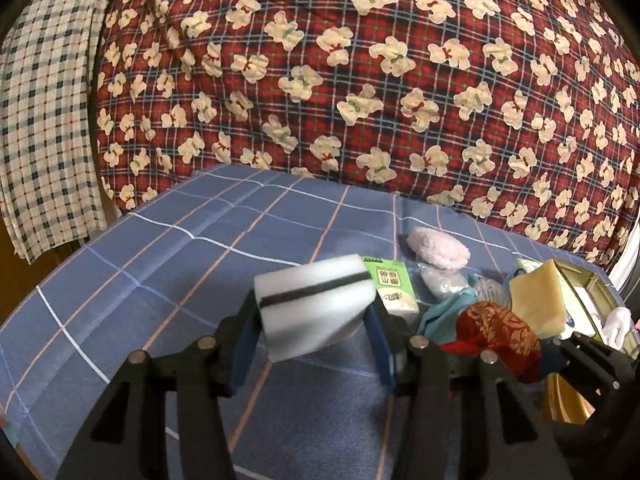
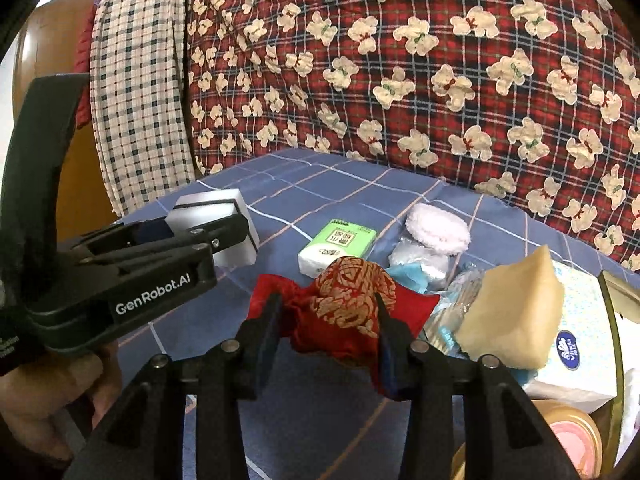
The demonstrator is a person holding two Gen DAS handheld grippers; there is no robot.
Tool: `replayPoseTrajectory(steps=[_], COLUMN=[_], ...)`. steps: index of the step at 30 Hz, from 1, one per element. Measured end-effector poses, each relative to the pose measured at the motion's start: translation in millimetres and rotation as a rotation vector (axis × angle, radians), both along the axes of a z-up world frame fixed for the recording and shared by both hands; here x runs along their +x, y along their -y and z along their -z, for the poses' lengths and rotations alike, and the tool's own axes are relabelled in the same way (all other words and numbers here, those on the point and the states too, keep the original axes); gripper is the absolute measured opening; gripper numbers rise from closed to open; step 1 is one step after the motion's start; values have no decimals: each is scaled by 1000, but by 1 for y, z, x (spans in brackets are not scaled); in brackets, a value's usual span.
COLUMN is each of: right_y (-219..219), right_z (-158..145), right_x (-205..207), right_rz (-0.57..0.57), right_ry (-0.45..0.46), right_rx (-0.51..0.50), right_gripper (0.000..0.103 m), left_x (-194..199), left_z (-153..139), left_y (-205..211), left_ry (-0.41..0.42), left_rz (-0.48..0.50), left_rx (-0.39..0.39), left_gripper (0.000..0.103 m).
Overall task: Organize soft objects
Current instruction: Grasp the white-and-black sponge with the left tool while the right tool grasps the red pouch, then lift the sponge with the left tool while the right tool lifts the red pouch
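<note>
Keeping the left tool (image 1: pixel 316 320) clamped on the sponge (image 1: pixel 316 304) and the right tool (image 2: pixel 326 332) clamped on the red pouch (image 2: pixel 344 304), carry both steadily without squeezing harder.

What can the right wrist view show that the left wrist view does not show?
Only the right view shows the left tongs from outside, the person's hand and a pink-lidded jar. Only the left view shows the whole striped face of the white sponge. Both show the sponge gripped, the red pouch in the right tongs, the green tissue pack and the yellow sponge.
</note>
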State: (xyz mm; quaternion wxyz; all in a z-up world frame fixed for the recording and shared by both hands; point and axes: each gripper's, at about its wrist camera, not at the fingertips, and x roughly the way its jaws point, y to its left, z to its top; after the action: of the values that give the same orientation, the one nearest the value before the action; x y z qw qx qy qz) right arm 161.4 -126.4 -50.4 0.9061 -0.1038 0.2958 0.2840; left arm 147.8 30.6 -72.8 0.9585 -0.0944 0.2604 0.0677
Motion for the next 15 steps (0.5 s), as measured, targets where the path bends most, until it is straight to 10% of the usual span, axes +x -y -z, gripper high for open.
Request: replayPoseTrajectory(steps=[15], right_y=[11], right_z=[-7], right_x=[-10], right_rz=[6], right_ry=[68], right_rx=[67], right_gripper=[45], left_x=[-9], left_z=[-5], left_y=[3], left_ry=[48], left_rz=[-22], left_rx=[37], left_gripper=[50])
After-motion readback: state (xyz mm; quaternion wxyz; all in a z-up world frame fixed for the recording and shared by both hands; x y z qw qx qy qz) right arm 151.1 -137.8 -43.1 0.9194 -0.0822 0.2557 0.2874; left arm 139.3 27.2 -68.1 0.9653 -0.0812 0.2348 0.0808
